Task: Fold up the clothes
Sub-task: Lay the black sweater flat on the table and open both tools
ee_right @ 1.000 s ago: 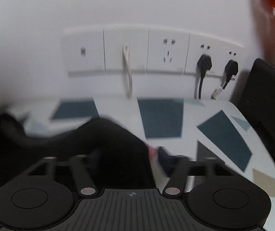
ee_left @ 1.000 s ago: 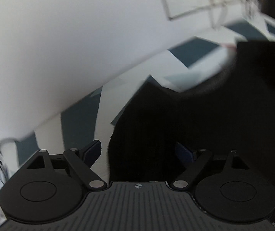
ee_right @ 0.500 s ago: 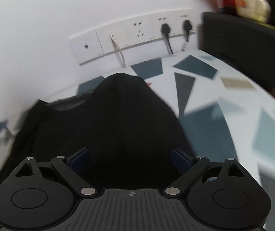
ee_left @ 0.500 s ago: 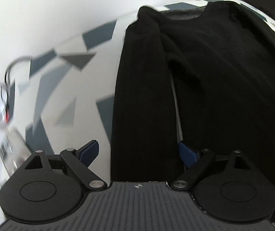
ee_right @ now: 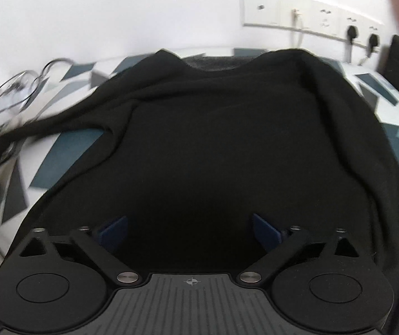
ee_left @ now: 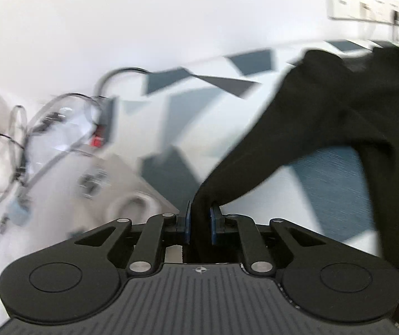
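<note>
On the patterned surface [ee_right: 68, 156] before you, the black sweater [ee_right: 227, 145] lies spread flat, collar toward the wall with the sockets [ee_right: 305, 16], body square to your right gripper [ee_right: 189, 233]. Its left sleeve [ee_left: 291, 128] is drawn out sideways and lifted off the surface.

Left gripper [ee_left: 199, 224]: fingers clenched on the cuff end of that sleeve, fabric pinched between the blue pads. Grip appears secure. Right gripper: fingers spread wide, grasping nothing, hovering over the lower body of the sweater.

Judgement of step: you are at the sleeve fold. The sleeve is held but not yet laid across the body.

Next move calls for carrying the cuff inward over the chest, keeping the sleeve taut enough to land without a twist, then releasing once it lies flat. Your right gripper is well placed to pin the body near the hem should the cloth drag.

Note the loose cables [ee_left: 45, 128] and white device [ee_left: 115, 184] near the held cuff; keep clear of them.
</note>
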